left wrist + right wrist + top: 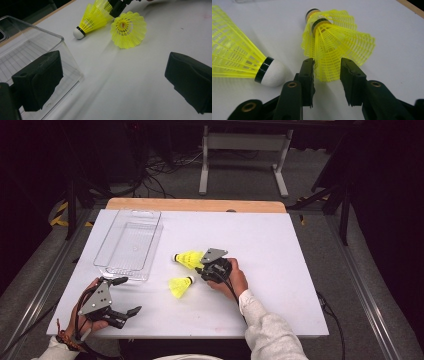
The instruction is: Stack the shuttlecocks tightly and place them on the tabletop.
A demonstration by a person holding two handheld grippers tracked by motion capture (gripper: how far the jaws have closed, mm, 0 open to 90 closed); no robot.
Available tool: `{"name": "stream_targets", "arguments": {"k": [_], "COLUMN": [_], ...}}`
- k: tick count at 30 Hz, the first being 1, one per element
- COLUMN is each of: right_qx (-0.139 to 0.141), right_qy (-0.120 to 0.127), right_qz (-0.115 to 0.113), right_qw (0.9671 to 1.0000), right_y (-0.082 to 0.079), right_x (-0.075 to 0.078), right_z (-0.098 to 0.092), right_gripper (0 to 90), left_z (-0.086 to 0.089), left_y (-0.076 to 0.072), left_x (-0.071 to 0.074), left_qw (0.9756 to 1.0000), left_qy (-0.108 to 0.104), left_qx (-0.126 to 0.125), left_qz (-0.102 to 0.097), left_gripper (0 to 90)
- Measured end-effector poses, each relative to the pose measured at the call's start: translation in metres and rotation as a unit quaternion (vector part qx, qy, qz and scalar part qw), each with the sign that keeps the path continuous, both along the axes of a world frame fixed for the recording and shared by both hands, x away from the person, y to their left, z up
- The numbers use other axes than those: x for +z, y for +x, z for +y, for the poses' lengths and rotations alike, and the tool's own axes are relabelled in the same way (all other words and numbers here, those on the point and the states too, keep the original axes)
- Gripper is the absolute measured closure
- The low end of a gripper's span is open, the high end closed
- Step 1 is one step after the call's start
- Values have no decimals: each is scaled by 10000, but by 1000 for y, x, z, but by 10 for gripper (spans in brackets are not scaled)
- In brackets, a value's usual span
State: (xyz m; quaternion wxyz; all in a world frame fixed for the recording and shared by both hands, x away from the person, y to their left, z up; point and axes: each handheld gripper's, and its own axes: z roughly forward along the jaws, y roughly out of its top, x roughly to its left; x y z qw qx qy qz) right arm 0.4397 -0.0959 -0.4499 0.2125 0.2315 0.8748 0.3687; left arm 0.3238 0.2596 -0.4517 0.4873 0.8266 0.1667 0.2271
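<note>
Right gripper (326,75) stands part open, its jaws either side of a stacked shuttle's (337,45) skirt at frame centre, cork pointing away. The loose shuttle (239,60) lies left. Left gripper (117,297), open, is farther off.

Open left gripper (113,82), yellow shuttlecocks (128,30), clear tray (30,47)

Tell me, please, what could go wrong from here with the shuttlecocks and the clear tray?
The right gripper straddles the nested shuttlecocks' soft skirt; closing hard could crush it. The pair might also separate when lifted. The loose shuttlecock lies close beside the jaws and could get knocked away from the tray.
</note>
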Motion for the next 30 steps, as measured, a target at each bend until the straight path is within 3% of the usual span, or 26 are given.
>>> {"name": "stream_targets", "arguments": {"k": [12, 22, 30], "right_qx": [-37, -98, -145], "right_qy": [92, 412, 533], "right_qz": [-201, -395, -535], "right_qw": [9997, 9983, 9970], "right_y": [-7, -14, -20], "right_x": [5, 15, 25], "right_z": [-4, -13, -19], "right_gripper": [606, 557, 520], "left_z": [0, 1, 2], "left_y": [0, 0, 0], "left_x": [0, 0, 0], "left_qw": [10000, 10000, 10000], "left_qy": [-12, -11, -48], "left_qx": [3, 2, 17], "left_qz": [-3, 0, -7], "left_gripper": [27, 27, 27]}}
